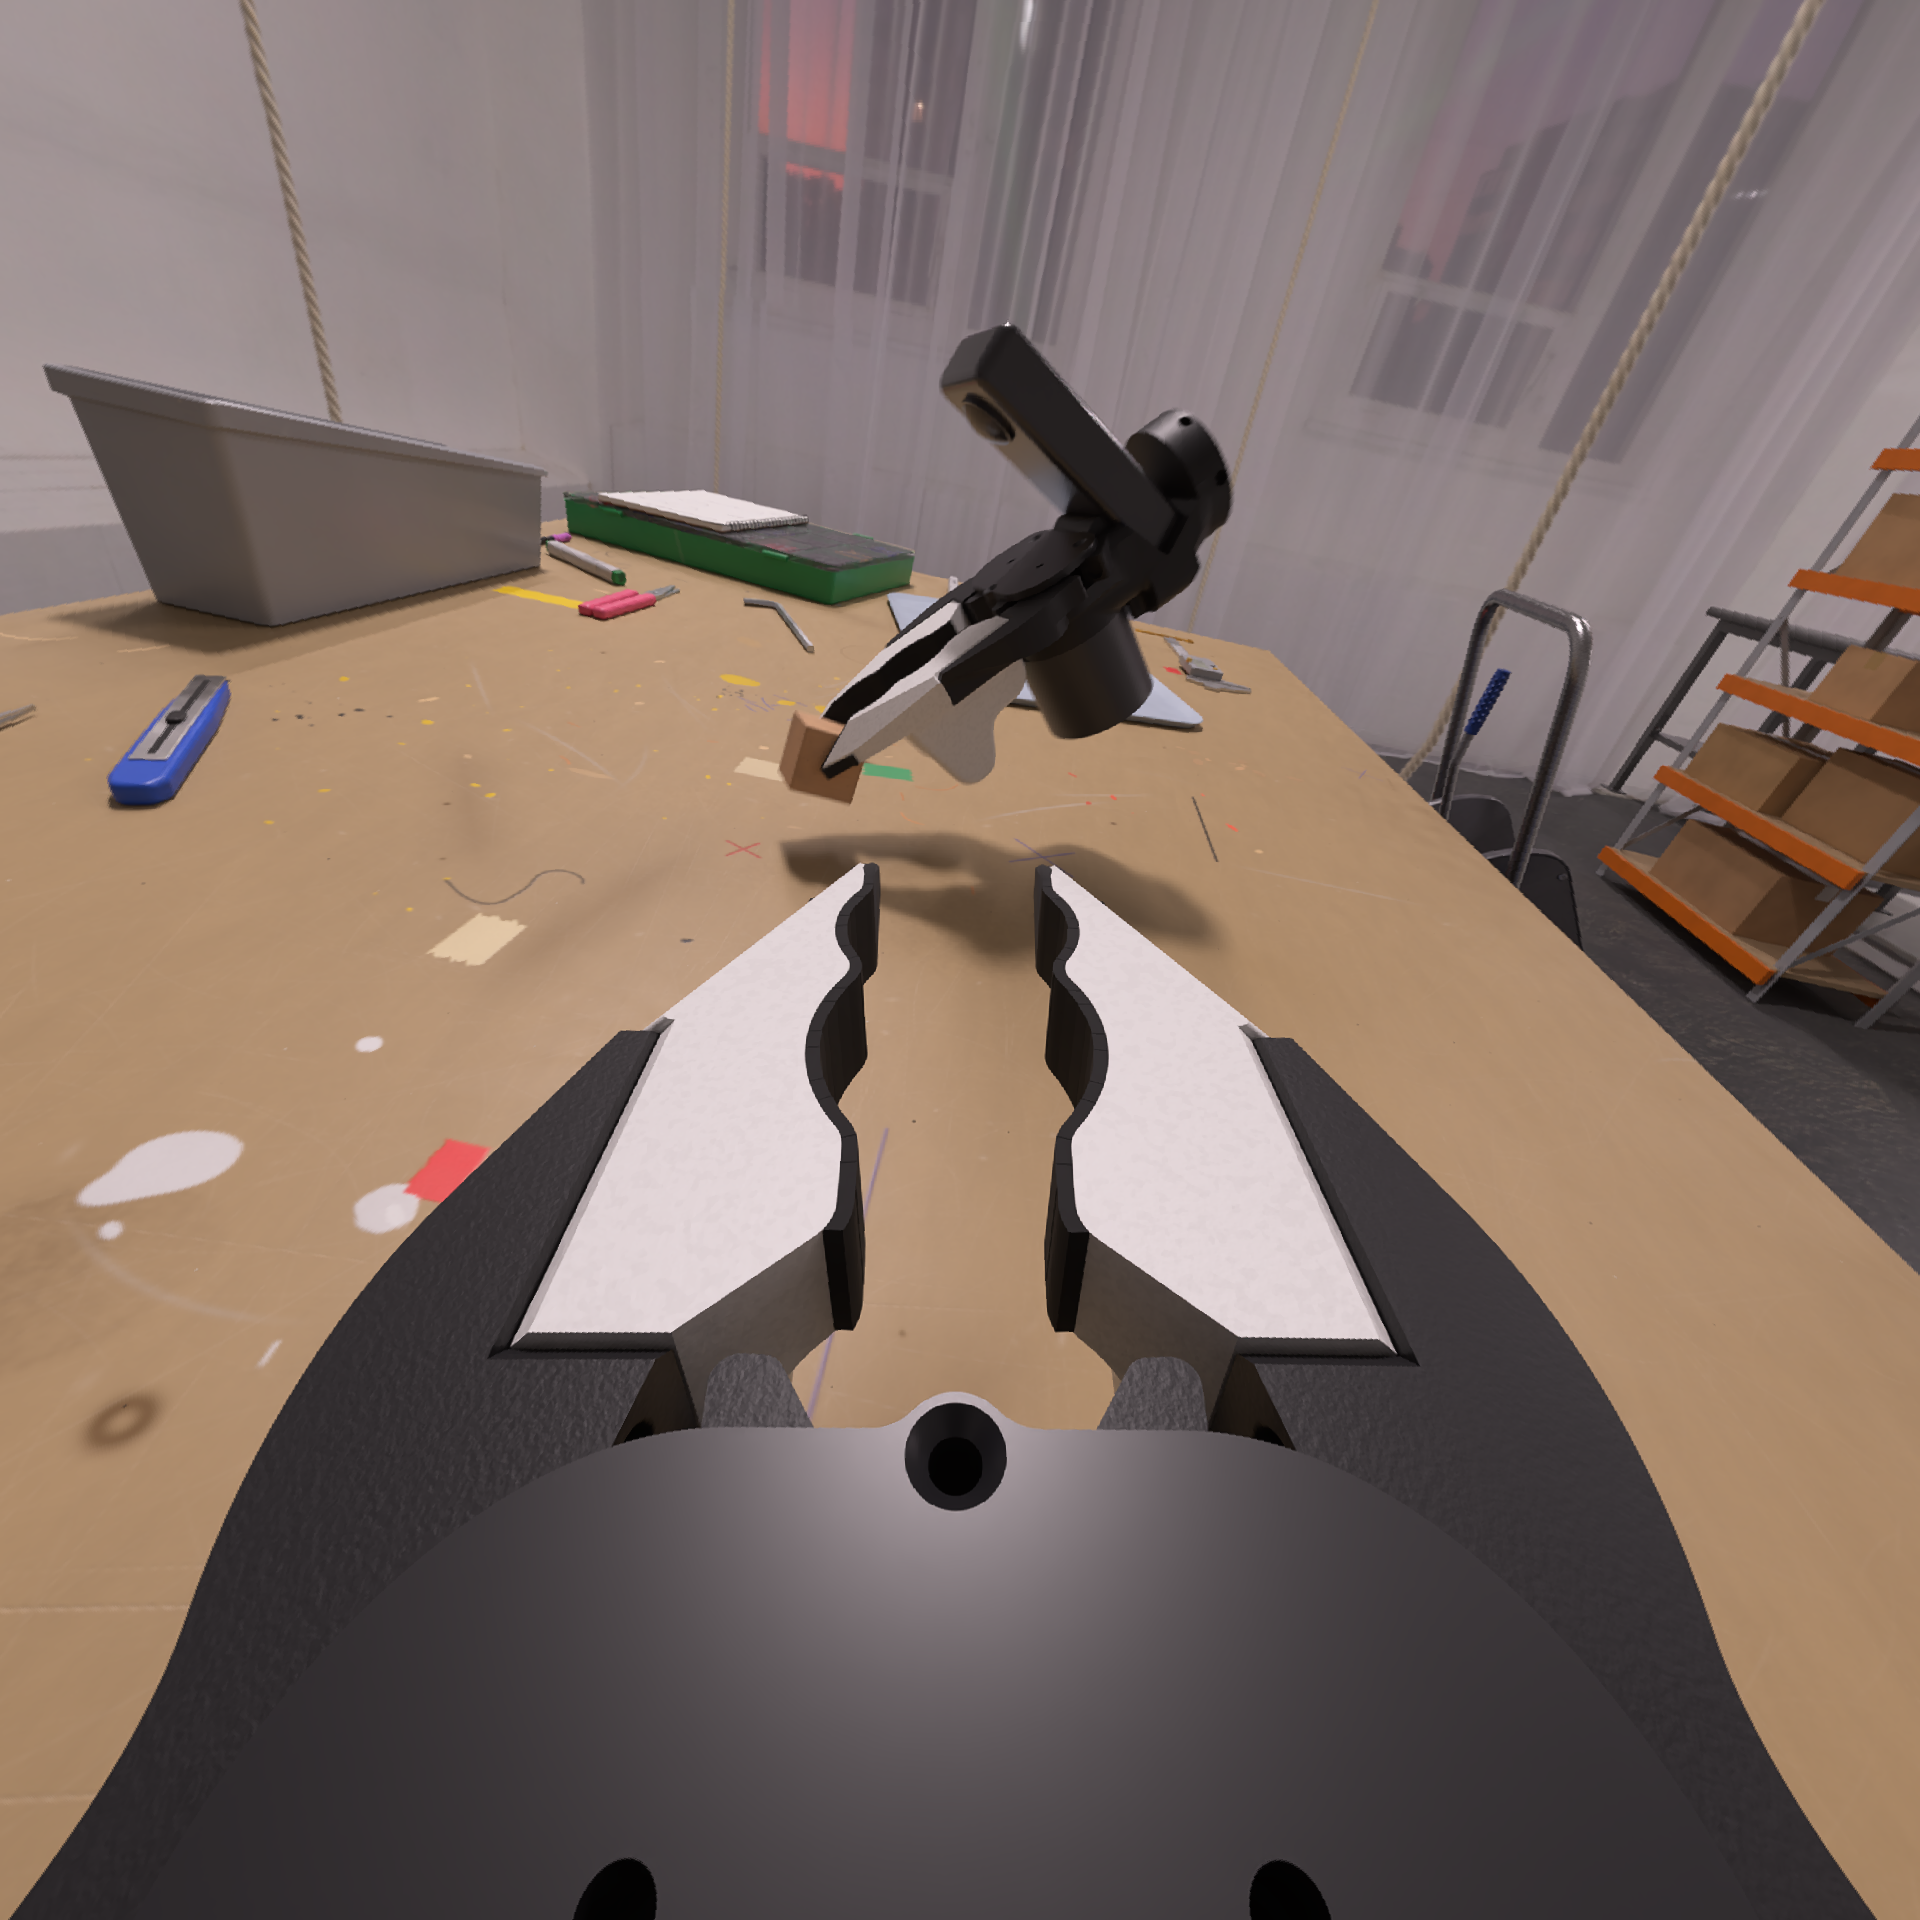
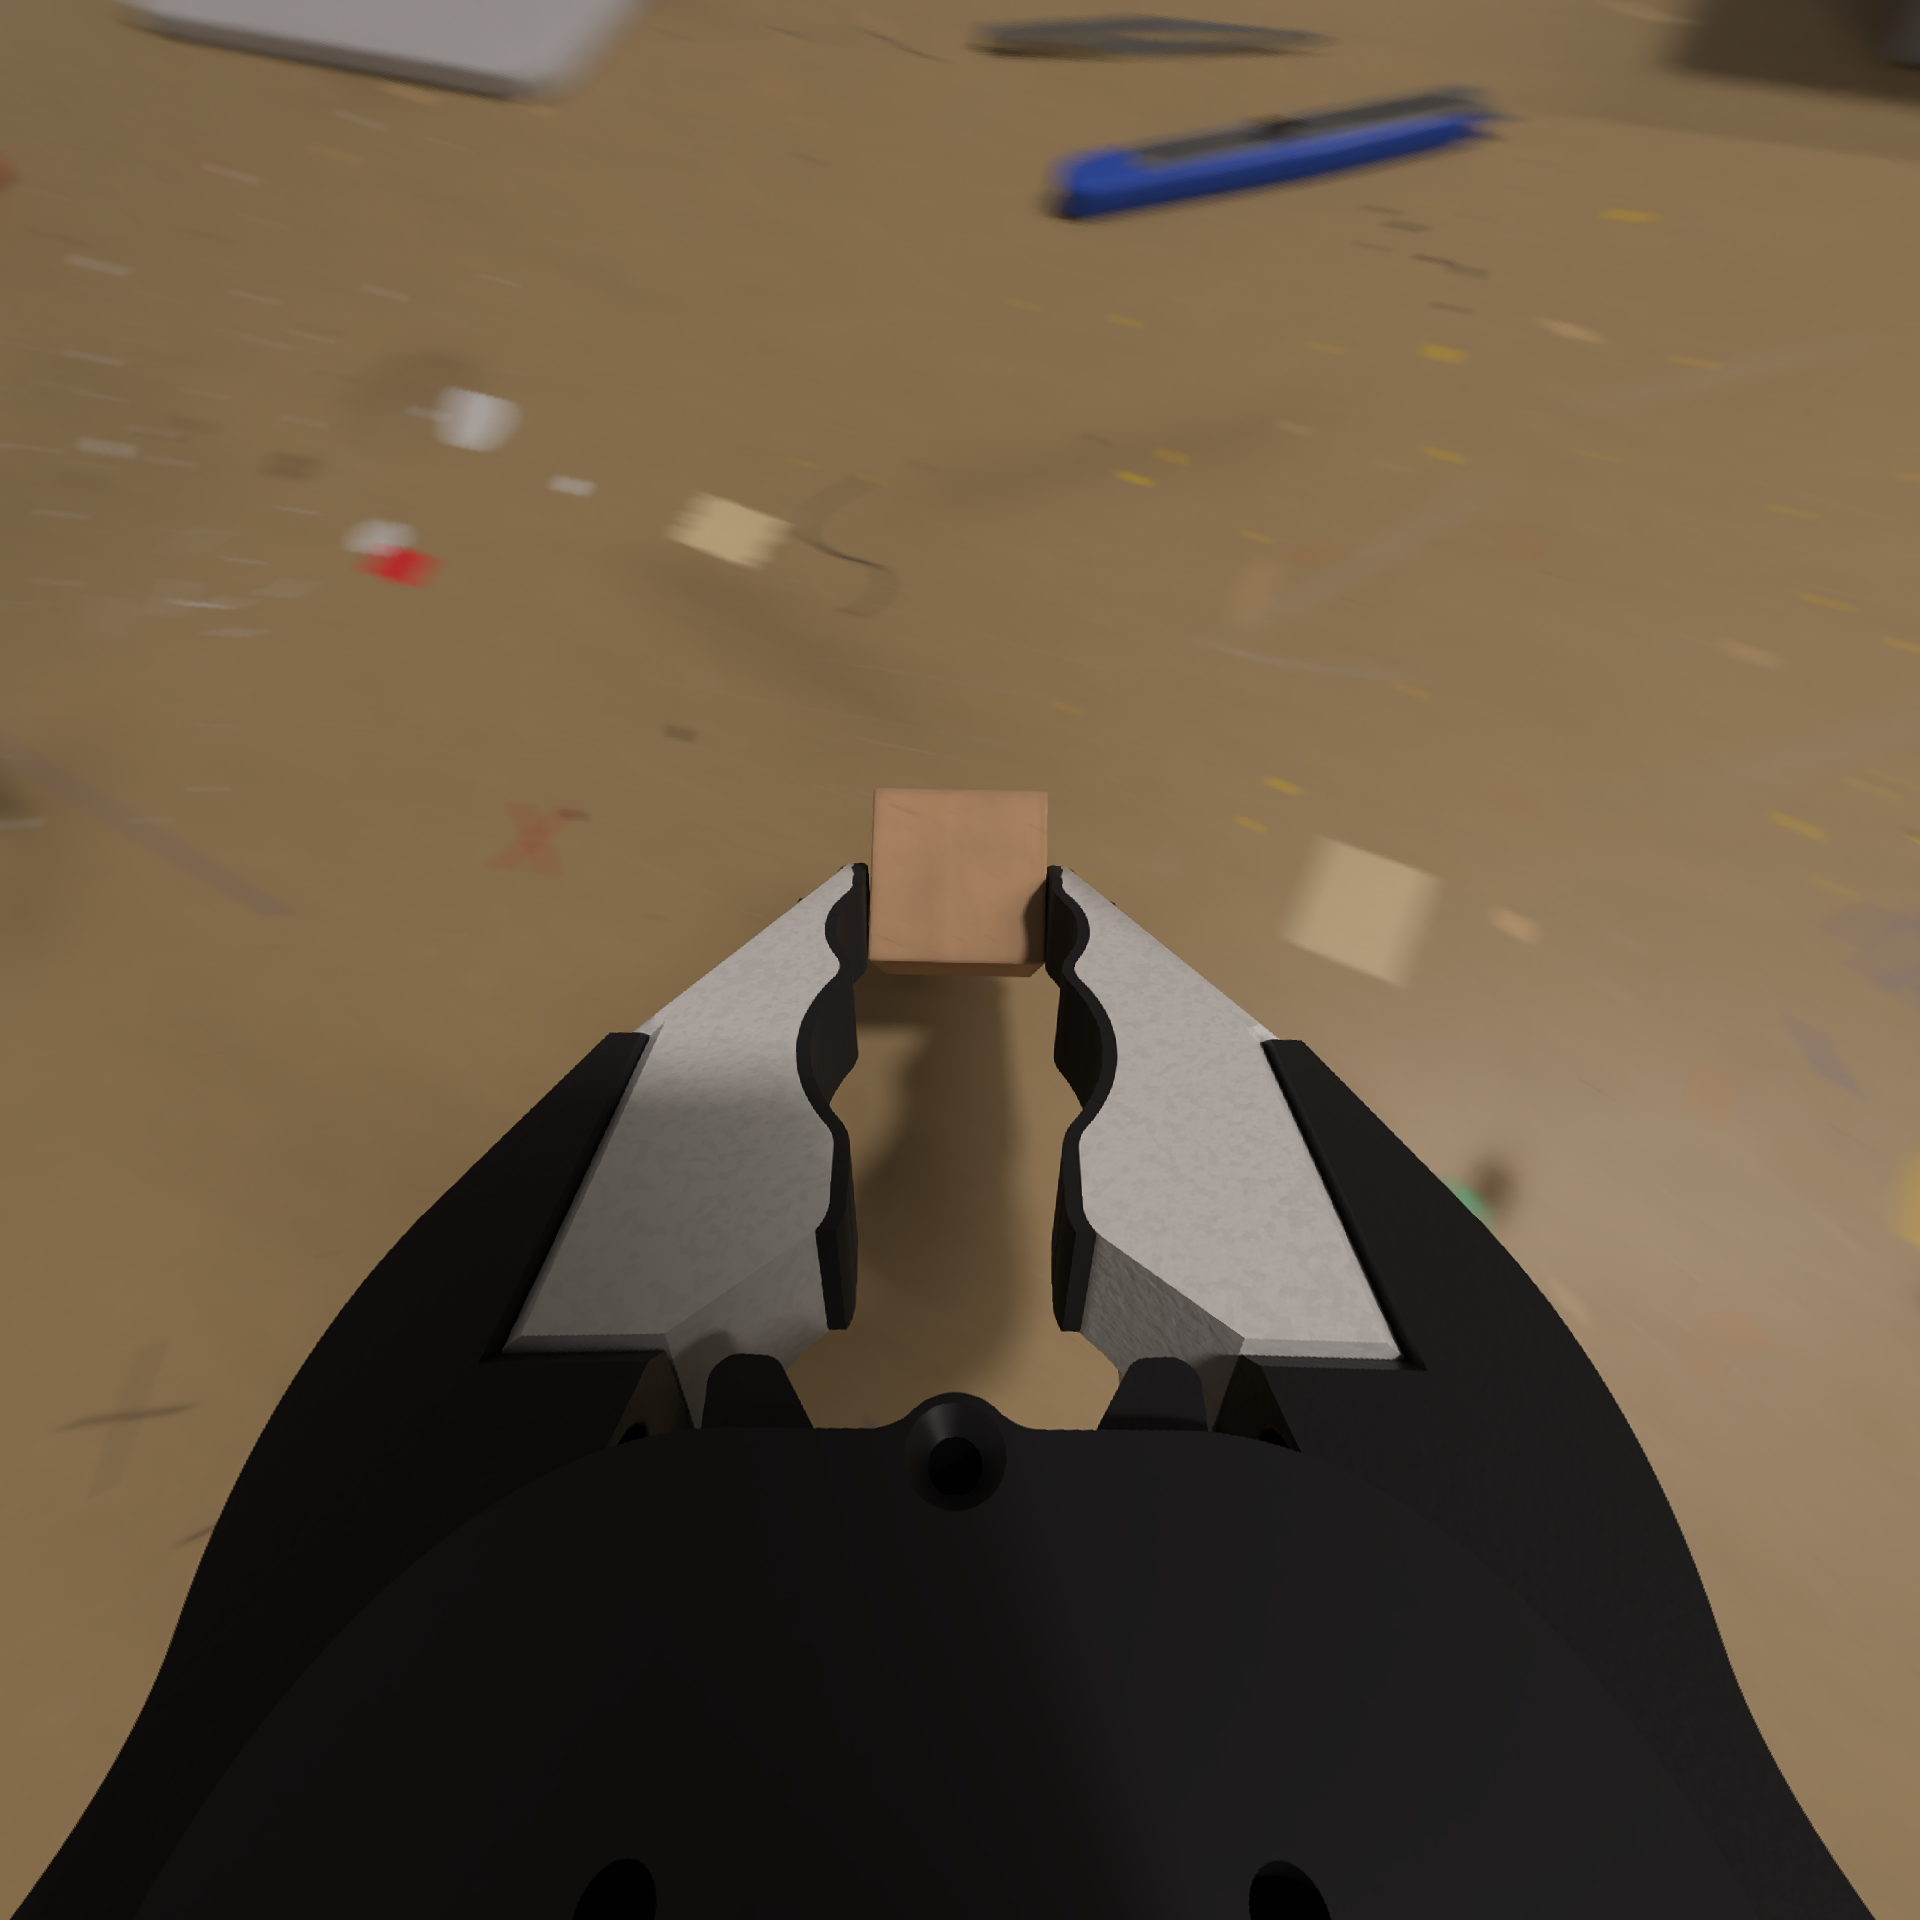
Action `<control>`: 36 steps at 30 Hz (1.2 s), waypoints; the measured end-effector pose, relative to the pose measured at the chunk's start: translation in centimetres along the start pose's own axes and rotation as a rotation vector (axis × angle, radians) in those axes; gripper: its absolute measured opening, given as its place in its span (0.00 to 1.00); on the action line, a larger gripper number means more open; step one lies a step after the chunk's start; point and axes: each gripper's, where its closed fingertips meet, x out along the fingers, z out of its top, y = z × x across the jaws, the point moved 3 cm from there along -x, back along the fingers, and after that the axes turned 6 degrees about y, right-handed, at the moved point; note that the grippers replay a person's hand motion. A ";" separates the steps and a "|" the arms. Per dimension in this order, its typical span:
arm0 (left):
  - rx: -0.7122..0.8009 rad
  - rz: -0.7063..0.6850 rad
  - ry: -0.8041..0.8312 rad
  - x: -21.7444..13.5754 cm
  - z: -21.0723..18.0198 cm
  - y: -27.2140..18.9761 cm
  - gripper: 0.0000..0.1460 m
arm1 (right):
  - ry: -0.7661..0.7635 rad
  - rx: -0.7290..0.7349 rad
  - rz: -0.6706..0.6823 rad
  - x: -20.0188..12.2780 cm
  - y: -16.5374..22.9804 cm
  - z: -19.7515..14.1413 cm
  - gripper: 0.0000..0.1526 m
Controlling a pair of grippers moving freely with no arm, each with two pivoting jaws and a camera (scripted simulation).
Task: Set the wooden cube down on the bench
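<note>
The wooden cube [image 2: 957, 883] is pinched between the fingertips of my right gripper [image 2: 956, 883], which is shut on it and holds it in the air above the brown bench [image 2: 1039, 468]. In the left wrist view the right gripper [image 1: 831, 753] tilts down to the left with the cube [image 1: 812, 756] at its tips, and its shadow lies on the bench [image 1: 1299, 1039] below. My left gripper [image 1: 956, 883] is open and empty, low over the bench, in front of the cube and apart from it.
A blue utility knife [image 1: 166, 743] lies at the left and also shows in the right wrist view [image 2: 1268, 156]. A grey bin [image 1: 312, 509], a green case [image 1: 738, 545] with a notepad, markers and a hex key [image 1: 784, 618] lie at the back. Orange shelving [image 1: 1797, 790] stands off the bench's right edge.
</note>
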 end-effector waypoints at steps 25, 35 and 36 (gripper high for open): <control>-0.015 0.001 0.087 0.9 -1.1 0.2 0.22 | 0.198 0.365 -0.447 -4.1 -13.2 -4.6 0.22; -0.030 -0.003 0.087 0.9 -1.2 0.3 0.22 | 0.164 0.380 -0.440 -4.2 -13.4 -4.7 0.22; -0.030 -0.004 0.090 0.9 -1.2 0.3 0.22 | 0.159 0.386 -0.438 -4.2 -13.4 -4.7 0.22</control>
